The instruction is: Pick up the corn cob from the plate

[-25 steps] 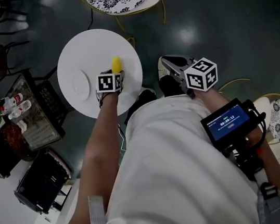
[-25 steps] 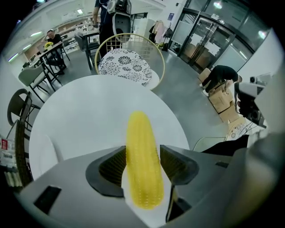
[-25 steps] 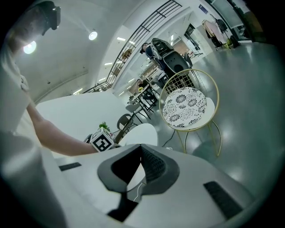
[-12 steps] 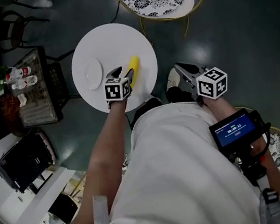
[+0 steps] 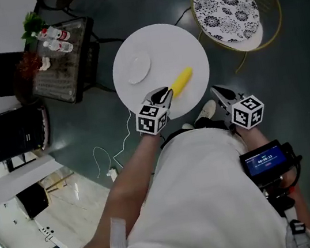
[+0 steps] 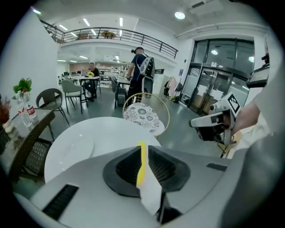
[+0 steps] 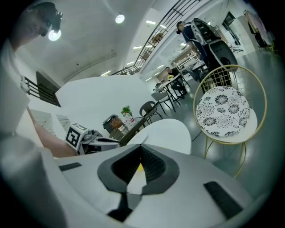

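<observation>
A yellow corn cob (image 5: 181, 81) sticks out over the round white table (image 5: 189, 45), to the right of an empty white plate (image 5: 136, 68). My left gripper (image 5: 162, 96) has the cob's near end between its jaws, which are closing, with the pads pressed on it. In the left gripper view the cob (image 6: 141, 162) shows as a thin yellow strip between the pads (image 6: 127, 167). My right gripper (image 5: 218, 92) hangs off the table's near right edge with its jaws together and nothing in them. Through its own narrow gap (image 7: 141, 156) a bit of yellow shows.
A gold wire chair with a patterned cushion (image 5: 225, 10) stands right of the table. A dark side table (image 5: 59, 54) with bottles and a plant is at the left, with black bins (image 5: 14, 134) beside it. A white cable (image 5: 113, 156) lies on the floor. People sit far off.
The left jaws stood open around the cob's near end before and have now closed on it. The left gripper has risen. The right gripper has shifted a little sideways.
</observation>
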